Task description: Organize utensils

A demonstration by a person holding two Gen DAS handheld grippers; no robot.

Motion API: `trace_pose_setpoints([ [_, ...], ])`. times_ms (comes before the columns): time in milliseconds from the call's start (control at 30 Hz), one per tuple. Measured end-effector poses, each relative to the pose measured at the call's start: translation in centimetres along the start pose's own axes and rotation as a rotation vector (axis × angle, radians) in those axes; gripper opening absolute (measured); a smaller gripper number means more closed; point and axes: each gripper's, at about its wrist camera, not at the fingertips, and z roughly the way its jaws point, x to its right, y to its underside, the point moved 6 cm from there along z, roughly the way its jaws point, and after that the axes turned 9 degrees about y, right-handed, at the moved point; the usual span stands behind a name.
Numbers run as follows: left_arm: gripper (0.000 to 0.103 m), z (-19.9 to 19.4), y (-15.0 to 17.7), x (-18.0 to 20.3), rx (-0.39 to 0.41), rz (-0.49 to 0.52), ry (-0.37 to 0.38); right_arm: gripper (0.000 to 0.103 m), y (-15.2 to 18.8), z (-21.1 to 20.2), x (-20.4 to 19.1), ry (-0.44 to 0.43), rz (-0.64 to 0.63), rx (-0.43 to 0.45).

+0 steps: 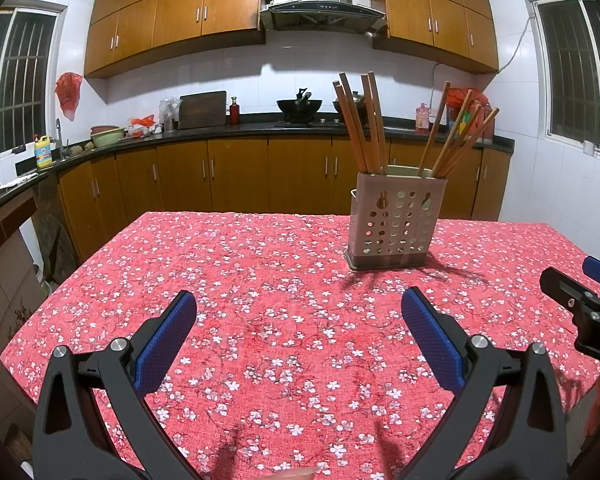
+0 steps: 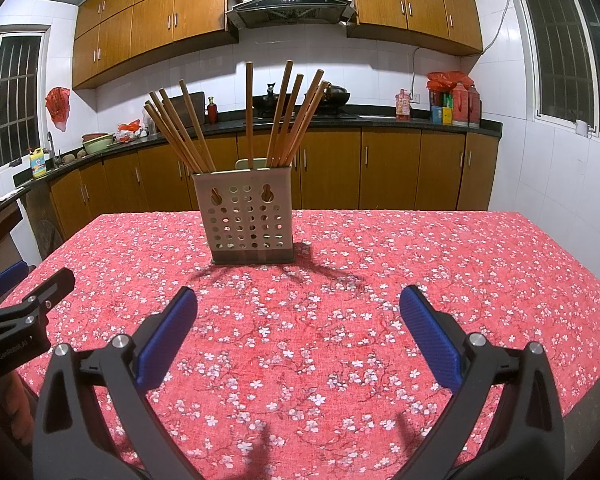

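A beige perforated utensil holder stands upright on the table with the red floral cloth. Several wooden chopsticks stick up out of it in two bunches. The holder and chopsticks also show in the right wrist view. My left gripper is open and empty, above the cloth, well short of the holder and left of it. My right gripper is open and empty, in front of the holder. Each gripper shows at the edge of the other's view, the right one and the left one.
The table stands in a kitchen. Wooden cabinets and a dark counter run along the far wall, with a wok, bottles and bowls on it. The table's left edge drops to the floor.
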Motion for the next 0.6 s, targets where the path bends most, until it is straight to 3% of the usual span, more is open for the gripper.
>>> trace_pose_setpoints([
  [600,0.101,0.16,0.08,0.04,-0.002,0.003,0.005,0.099,0.24,-0.08,-0.26,-0.001,0.0,-0.004],
])
